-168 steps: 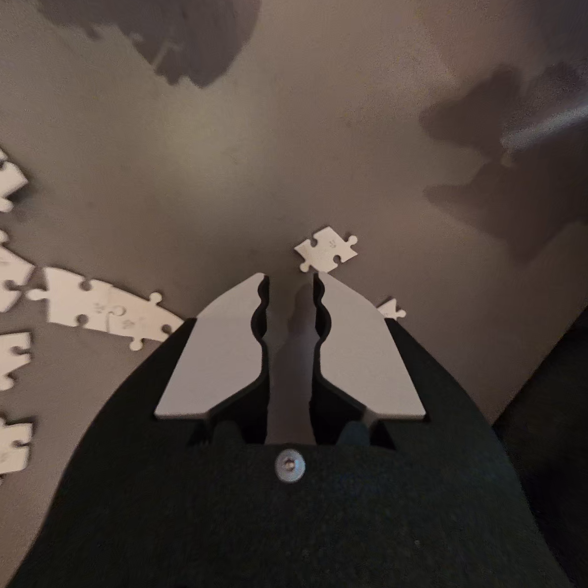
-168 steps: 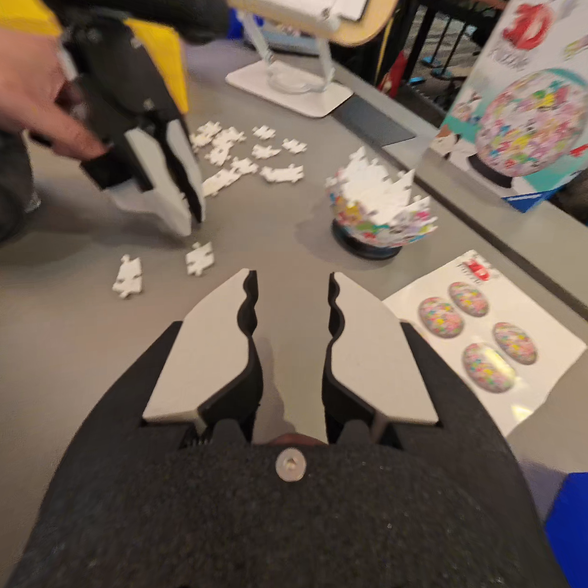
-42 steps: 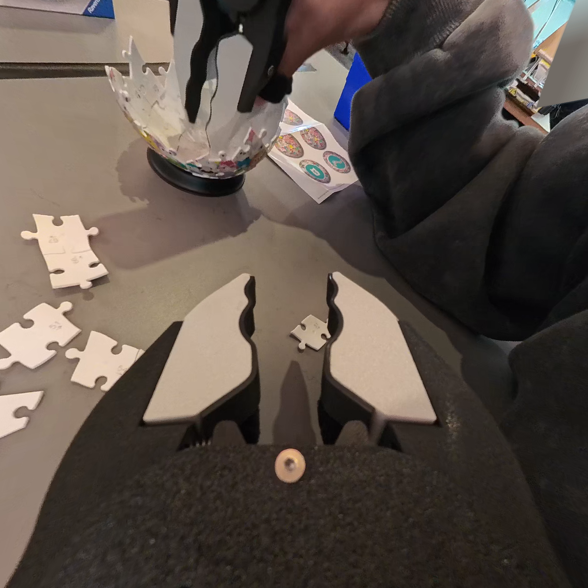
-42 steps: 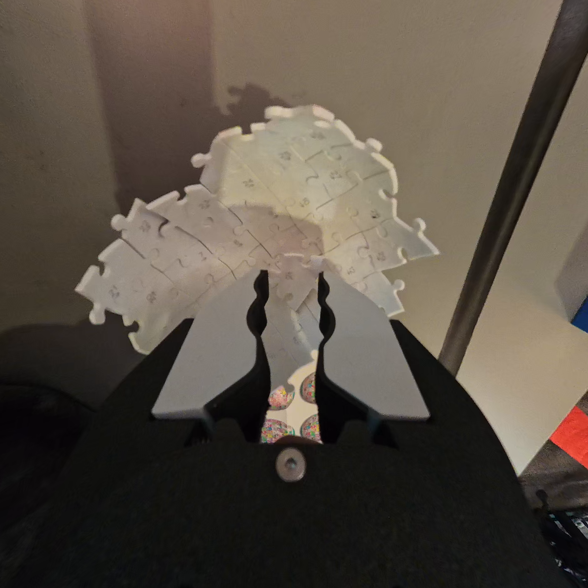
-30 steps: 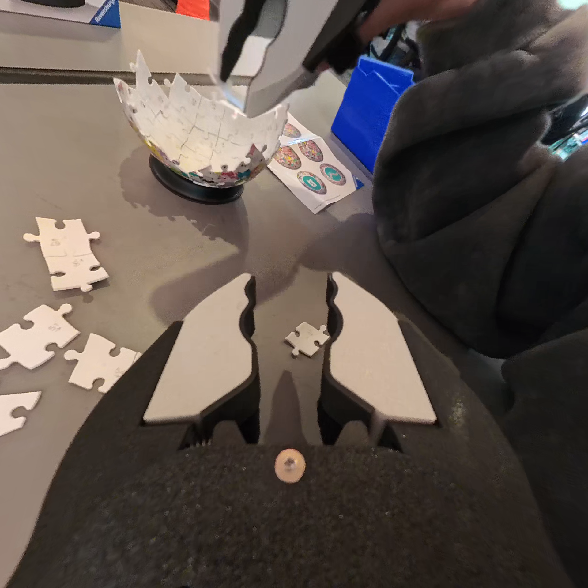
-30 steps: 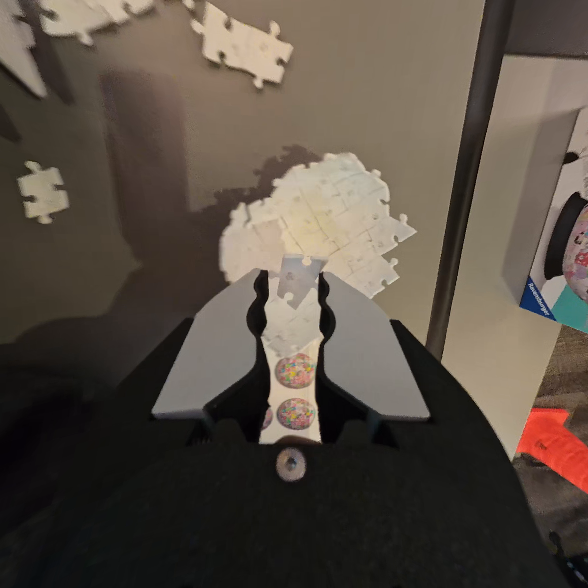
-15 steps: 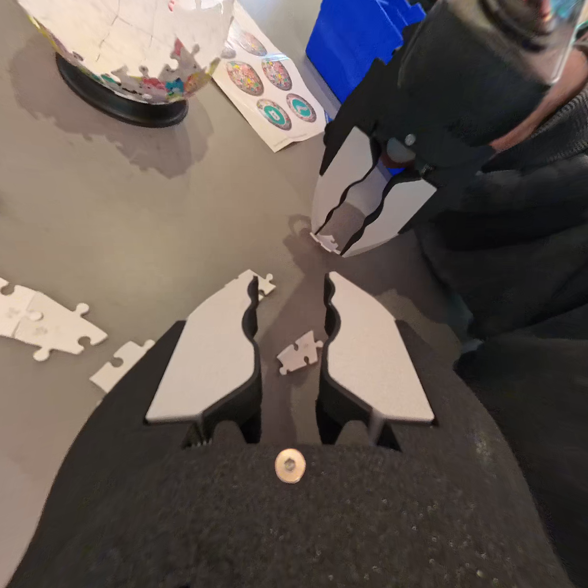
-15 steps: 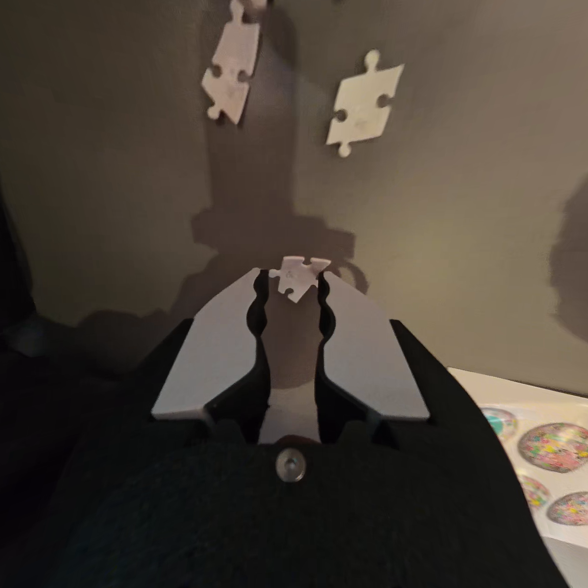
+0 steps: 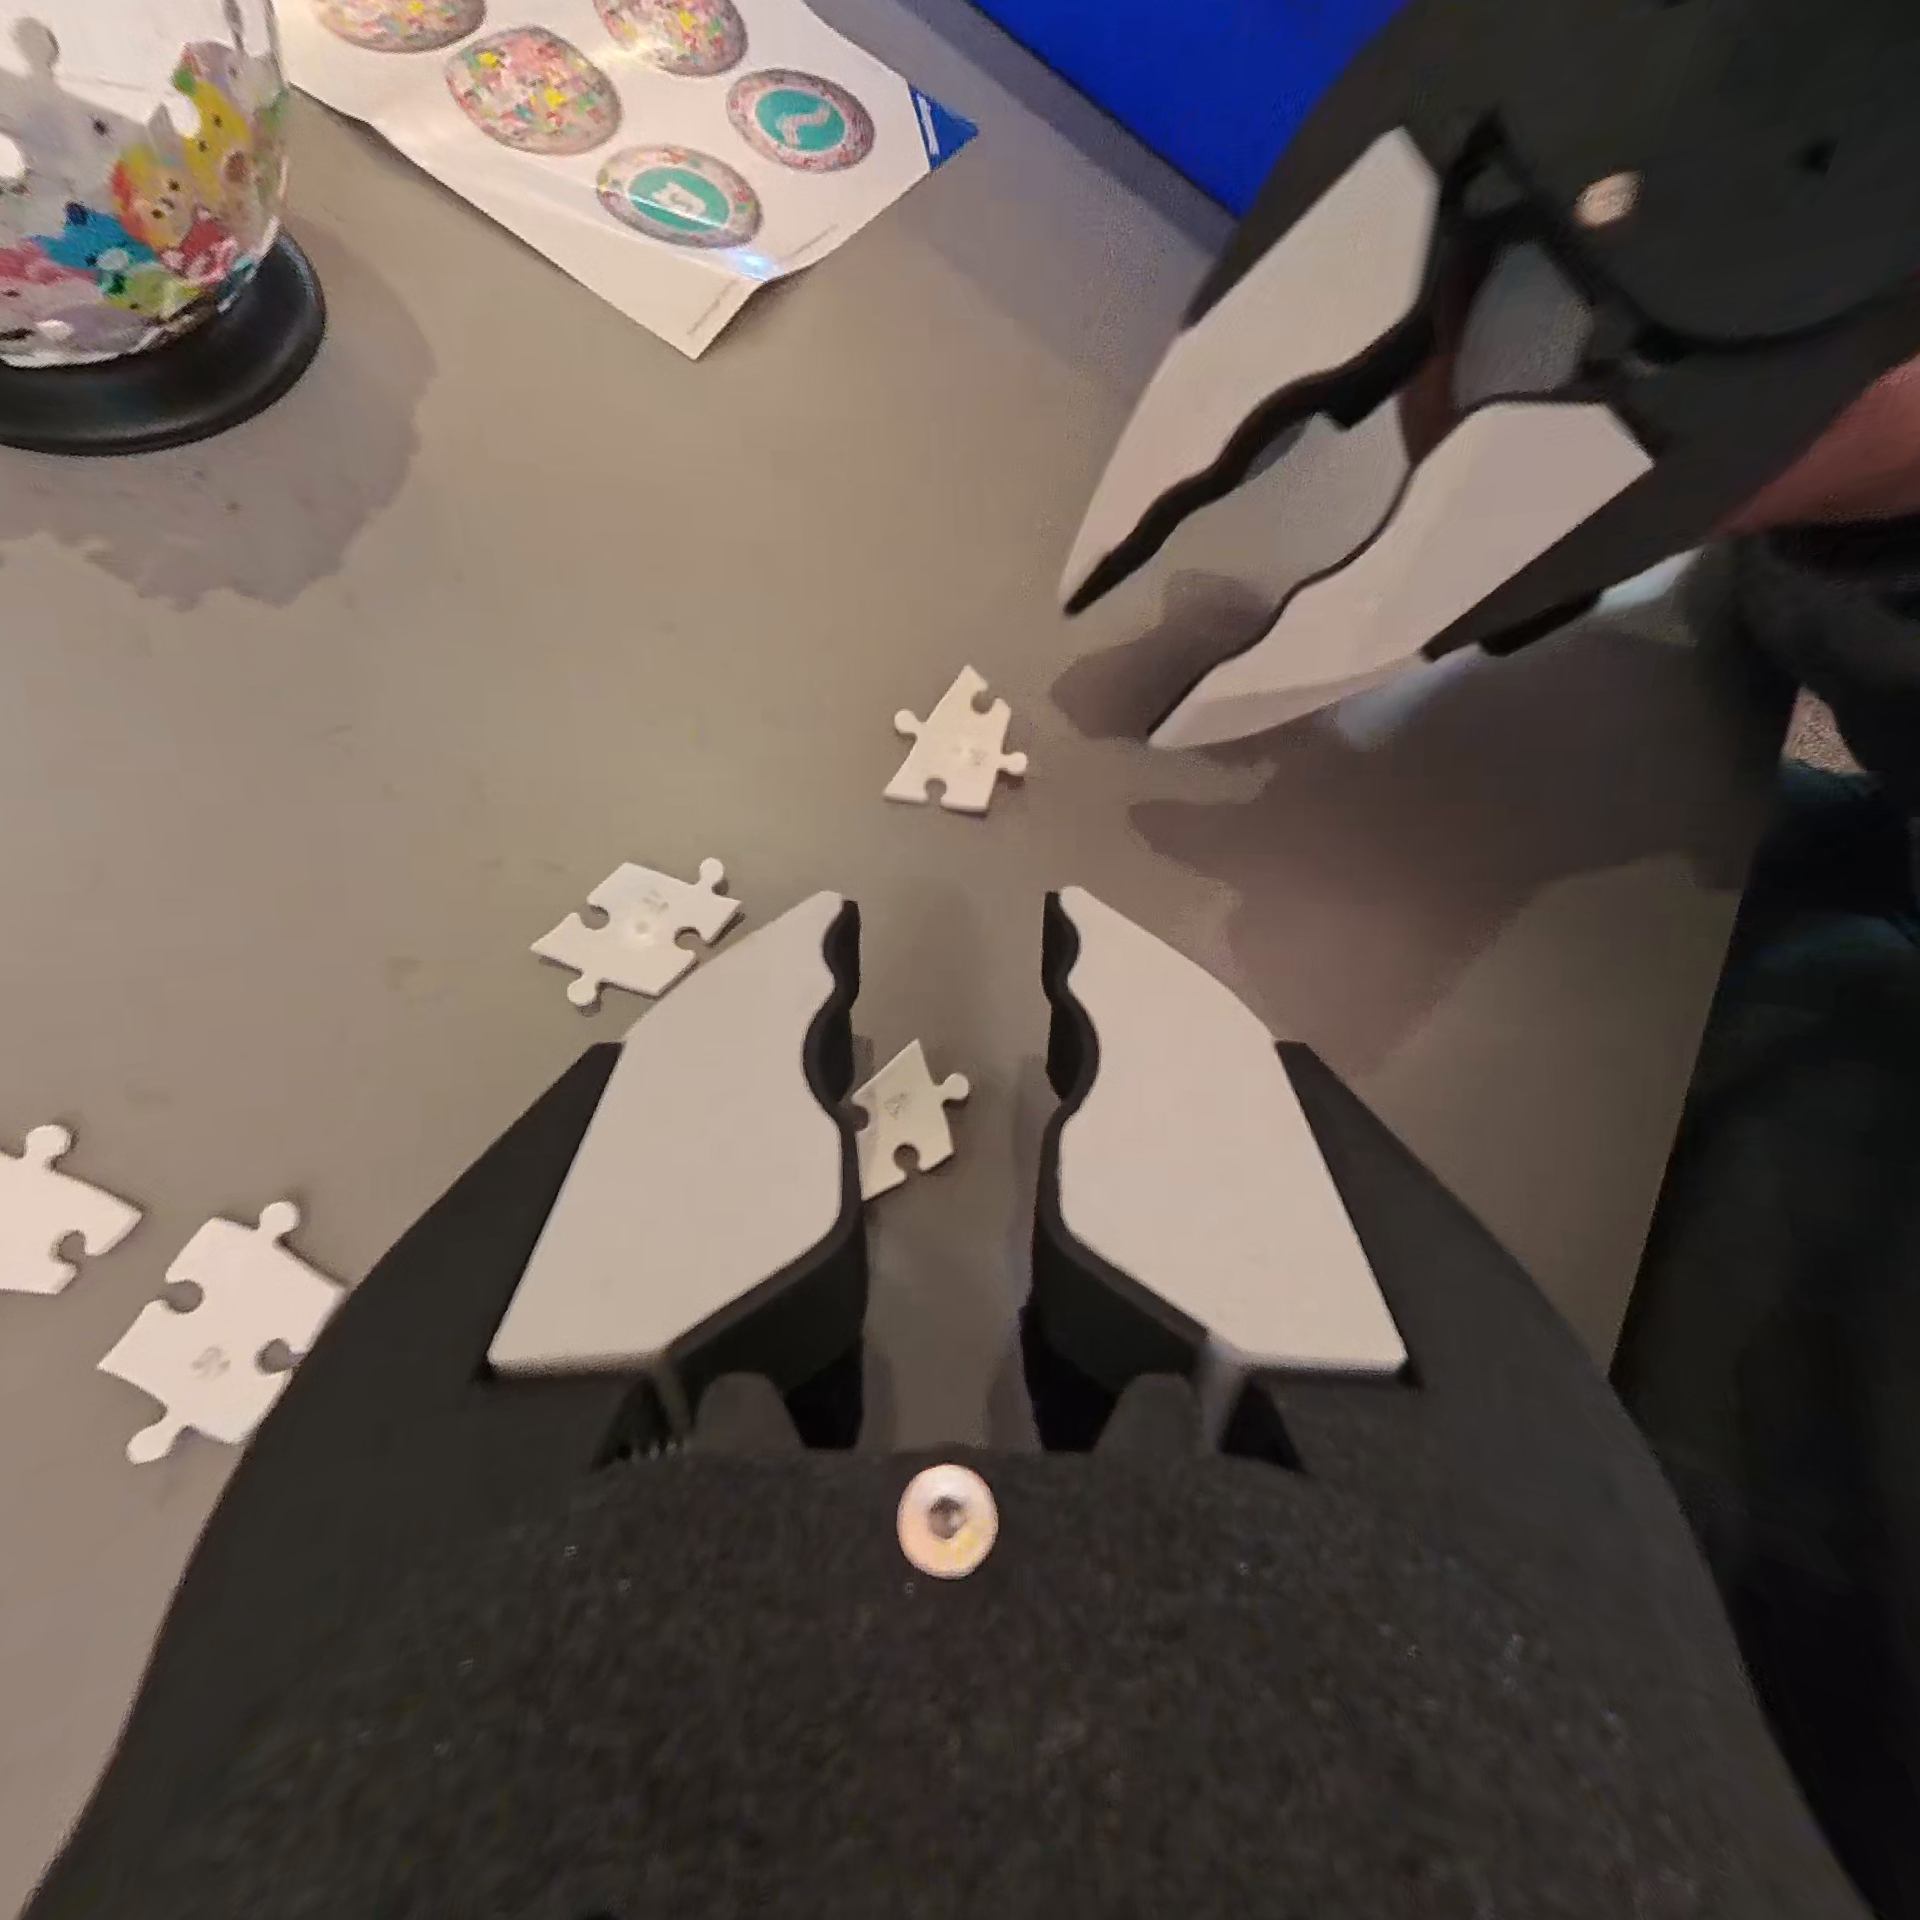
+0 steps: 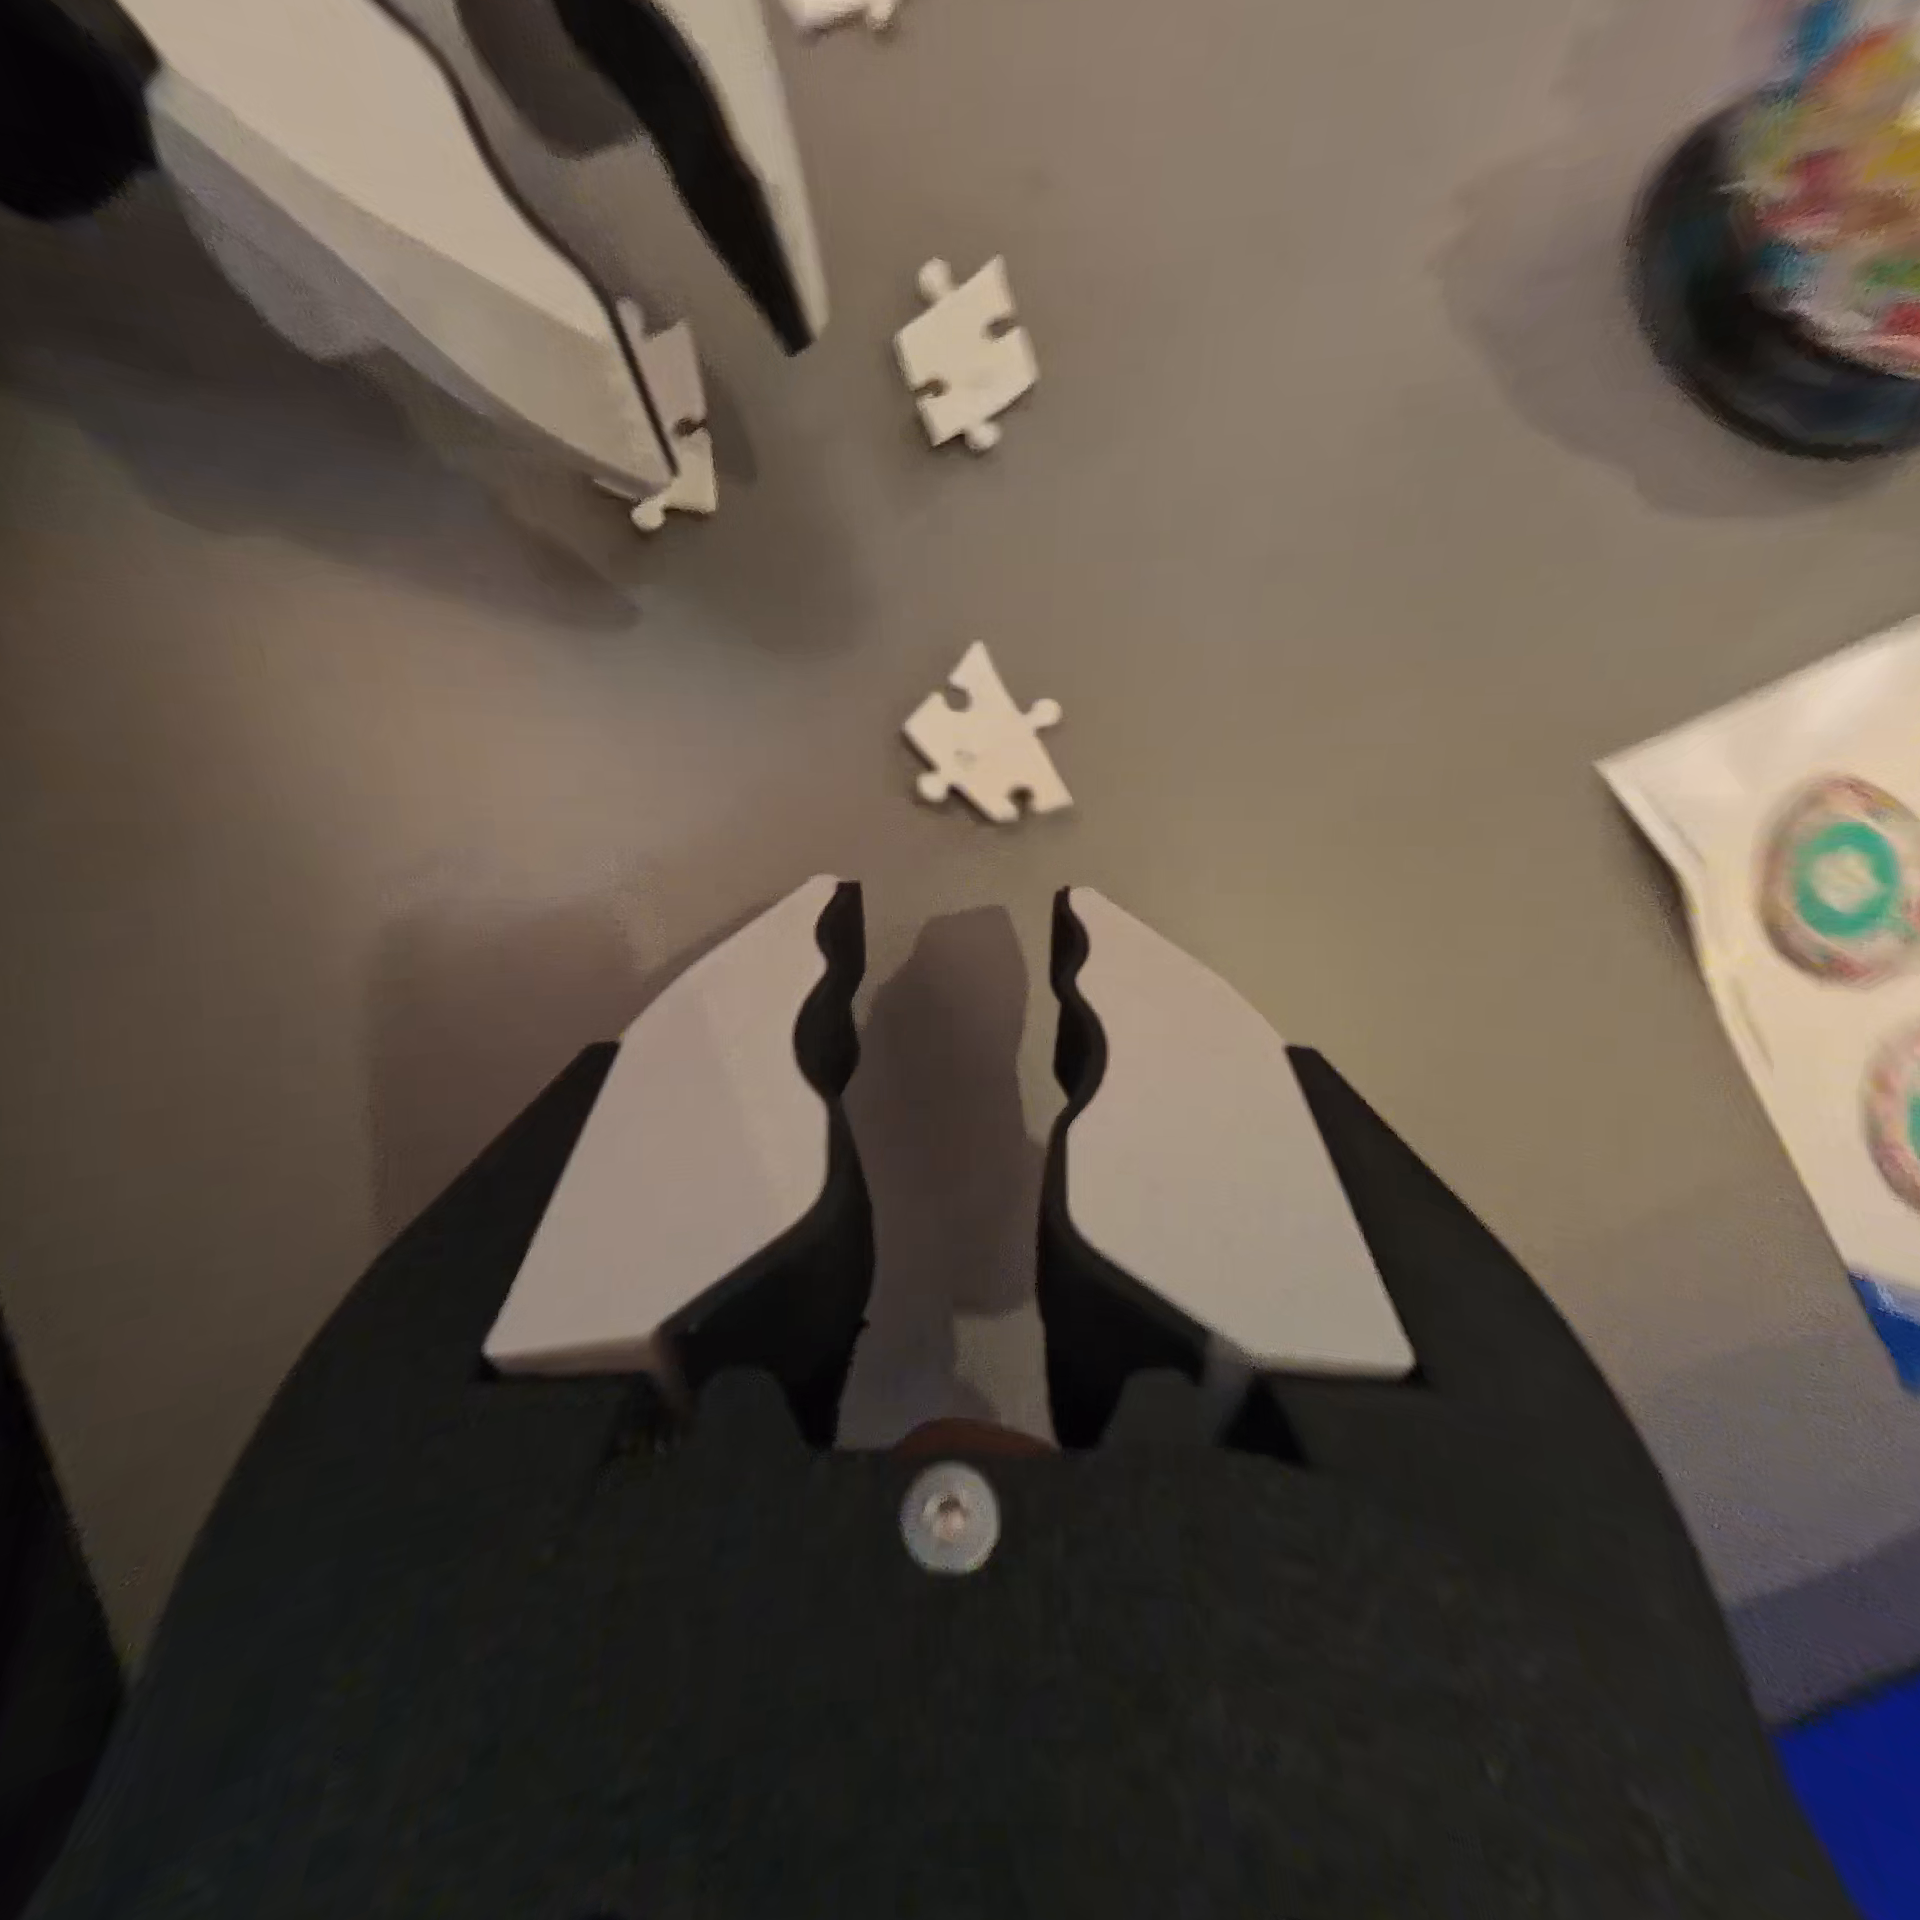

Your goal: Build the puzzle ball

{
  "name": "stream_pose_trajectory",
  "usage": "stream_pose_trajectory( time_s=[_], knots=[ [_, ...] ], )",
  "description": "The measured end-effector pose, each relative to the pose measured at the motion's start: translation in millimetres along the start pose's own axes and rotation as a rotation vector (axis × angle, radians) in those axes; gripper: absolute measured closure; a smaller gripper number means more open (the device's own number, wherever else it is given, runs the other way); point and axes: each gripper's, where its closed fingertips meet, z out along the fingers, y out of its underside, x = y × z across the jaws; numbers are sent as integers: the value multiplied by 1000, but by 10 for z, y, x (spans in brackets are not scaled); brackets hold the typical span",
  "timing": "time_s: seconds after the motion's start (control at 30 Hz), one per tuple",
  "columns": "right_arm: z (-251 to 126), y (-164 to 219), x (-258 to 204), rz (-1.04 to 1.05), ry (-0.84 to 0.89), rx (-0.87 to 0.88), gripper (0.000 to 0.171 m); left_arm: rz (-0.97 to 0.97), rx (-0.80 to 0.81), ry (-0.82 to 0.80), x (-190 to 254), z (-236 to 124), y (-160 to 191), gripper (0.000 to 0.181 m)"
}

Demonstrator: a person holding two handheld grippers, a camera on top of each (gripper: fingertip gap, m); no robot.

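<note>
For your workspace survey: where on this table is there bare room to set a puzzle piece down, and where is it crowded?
Bare grey table lies between the ball's black stand, the picture sheet and the loose pieces. Crowded: three white pieces cluster between the left gripper and right gripper.

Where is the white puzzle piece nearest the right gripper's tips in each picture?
Left wrist view: the puzzle piece lies flat on the table above the middle, just left of the right gripper.
Right wrist view: it lies near the middle, just ahead of that gripper's own tips.
Shared landmark: the puzzle ball, top left there, top right here.
</note>
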Motion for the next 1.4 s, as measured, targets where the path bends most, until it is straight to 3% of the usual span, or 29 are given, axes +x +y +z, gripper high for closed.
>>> stream_pose_trajectory(
  time_s=[0.13, 0.23, 0.4, 0.47, 0.6, 0.83, 1.03, 1.07, 1.4],
  knots=[
    [-444, 202, 288, 123, 216, 215, 140, 23, 15, -34, 5, -16, 0, 148],
    [-613, 412, 436, 206, 262, 171, 131, -18, 55, -56, -4, -54, -7, 148],
    [-302, -31, 128, 387, 133, 329, 129, -36, 105, -101, 23, -161, -24, 148],
    [-42, -109, 19, 406, 137, 264, 132, -15, 100, -125, 39, -189, -19, 148],
    [262, -111, -98, 383, 155, 128, 141, 16, 86, -138, 91, -198, 19, 148],
    [340, -94, 14, 332, 214, 51, 153, 19, 50, -153, 17, -172, 112, 149],
    [332, -88, 2, 243, 236, 43, 155, -6, 50, -136, -17, -153, 122, 149],
    [323, -83, -14, 229, 230, 42, 167, -9, 48, -131, -22, -134, 123, 149],
    [163, -179, -91, 116, 181, 135, 167, -104, 1, -5, -15, 141, -28, 151]
  ],
)
